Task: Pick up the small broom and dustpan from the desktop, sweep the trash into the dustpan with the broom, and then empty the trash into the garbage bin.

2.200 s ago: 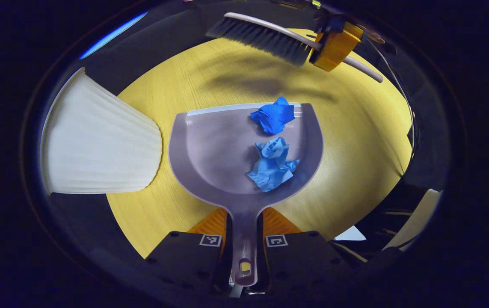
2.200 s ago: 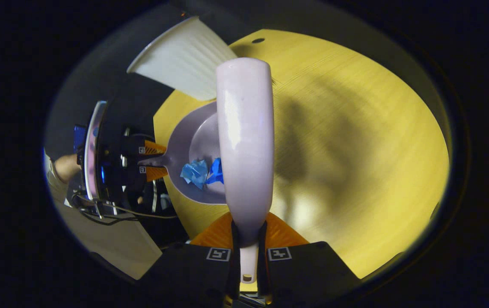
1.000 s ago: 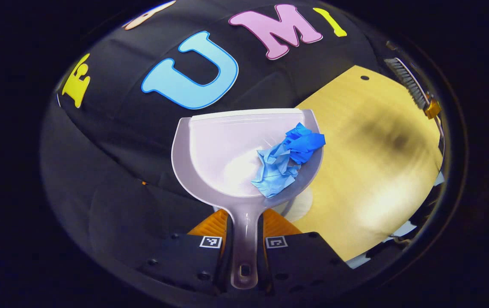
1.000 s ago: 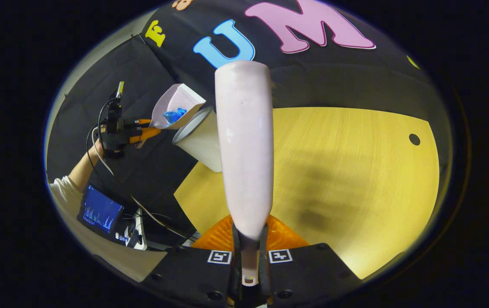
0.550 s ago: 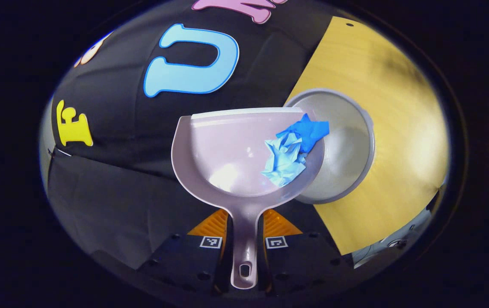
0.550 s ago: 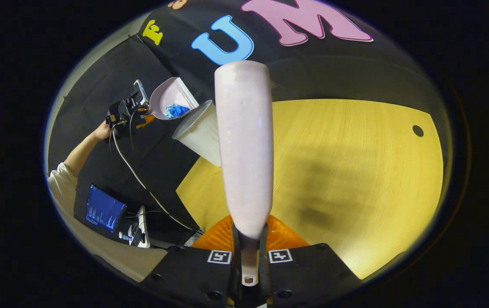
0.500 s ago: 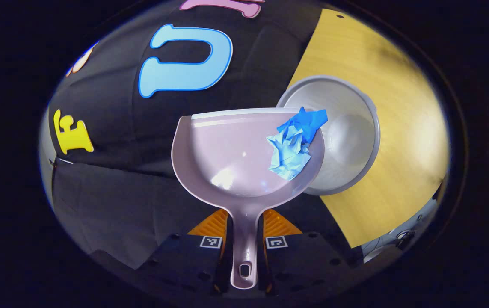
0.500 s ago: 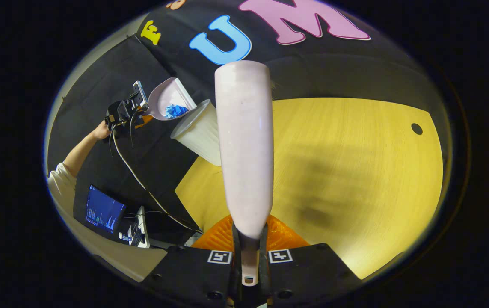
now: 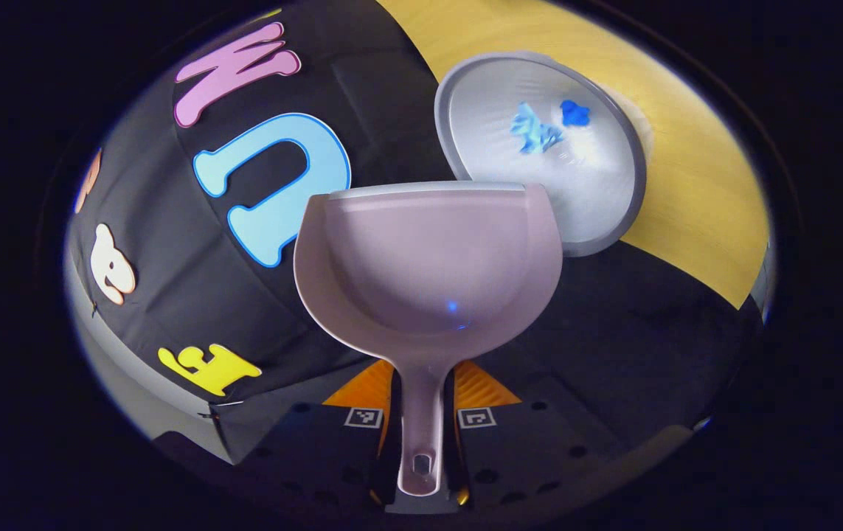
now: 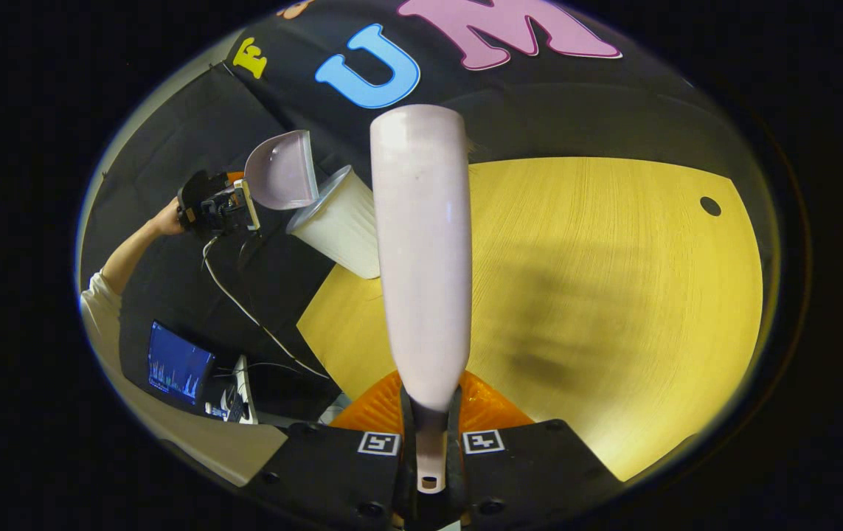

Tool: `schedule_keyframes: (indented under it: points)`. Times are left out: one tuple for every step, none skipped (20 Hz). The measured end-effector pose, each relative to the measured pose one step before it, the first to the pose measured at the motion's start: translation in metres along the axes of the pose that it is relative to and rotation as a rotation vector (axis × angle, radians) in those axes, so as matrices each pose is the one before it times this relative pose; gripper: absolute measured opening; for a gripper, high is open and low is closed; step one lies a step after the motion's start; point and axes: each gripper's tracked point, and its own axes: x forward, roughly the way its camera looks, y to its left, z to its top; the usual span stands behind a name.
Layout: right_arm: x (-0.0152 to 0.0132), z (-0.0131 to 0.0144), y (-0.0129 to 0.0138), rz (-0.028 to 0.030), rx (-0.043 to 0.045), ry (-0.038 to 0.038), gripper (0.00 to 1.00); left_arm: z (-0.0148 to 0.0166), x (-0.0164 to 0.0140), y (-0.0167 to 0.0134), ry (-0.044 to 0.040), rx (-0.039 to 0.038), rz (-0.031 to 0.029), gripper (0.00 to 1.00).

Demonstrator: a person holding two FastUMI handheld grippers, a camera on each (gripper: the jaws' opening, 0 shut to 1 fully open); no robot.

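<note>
Black-bodied left tongs (image 9: 421,413) carry square black-white markers, round screws. Person's white sleeve (image 10: 96,295); black cable (image 10: 244,310) trailing.

dustpan (image 9: 428,258) held by hand-held gripper (image 9: 421,413) | blue trash (image 9: 539,129) inside garbage bin (image 9: 613,214)

Dim booth, desk (image 10: 613,295) brightly lit with soft broad shadows; glare on broom (image 10: 421,243) back; strong fisheye bending, edges darkened, blurred.
</note>
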Motion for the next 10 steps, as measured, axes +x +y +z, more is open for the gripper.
schedule_keyframes:
  points:
    - [0.0004, -0.00191, -0.00021, -0.00497, -0.00602, 0.00597, 0.17, 0.00118, 0.00041, 0.00083, -0.00532, -0.05085, -0.01516, 0.2]
    - [-0.00013, -0.00034, -0.00011, -0.00286, -0.00324, 0.00207, 0.17, 0.00107, -0.00089, -0.00181, -0.00284, -0.09454, -0.03018, 0.21]
    - [0.00103, 0.00082, 0.00088, -0.00013, 0.0024, -0.00138, 0.16, 0.0043, -0.00098, -0.00033, -0.0022, -0.10551, -0.03089, 0.2]
    - [0.0001, 0.00089, 0.00054, -0.0004, 0.0062, -0.00541, 0.16, 0.00658, -0.00331, -0.00311, -0.0047, -0.10695, -0.02881, 0.2]
    - [0.00091, 0.00072, 0.00097, 0.00087, 0.00742, -0.00412, 0.17, 0.00608, -0.00119, -0.00444, -0.00747, -0.09848, -0.0325, 0.21]
    - [0.00267, 0.00094, -0.00139, -0.00517, 0.01099, -0.00274, 0.17, 0.01029, -0.00385, -0.00564, -0.01939, -0.10287, -0.04025, 0.21]
    - [0.00371, -0.00121, -0.00207, -0.01305, 0.01003, 0.00169, 0.17, 0.01, -0.00558, -0.00528, -0.01697, -0.08343, -0.03389, 0.2]
    - [0.00381, -0.00122, -0.00306, -0.01826, 0.00392, 0.00329, 0.17, 0.013, -0.00319, -0.0091, -0.02703, -0.08771, -0.03423, 0.2]
    - [0.0029, -0.00197, -0.00198, -0.01821, 0.00124, 0.00503, 0.17, 0.01386, -0.00379, -0.0114, -0.0299, -0.06746, -0.0379, 0.2]
    - [0.00251, -0.00197, -0.00107, -0.00962, 0.00394, 0.00674, 0.17, 0.00894, -0.00138, -0.0032, -0.02385, -0.05419, -0.03325, 0.21]
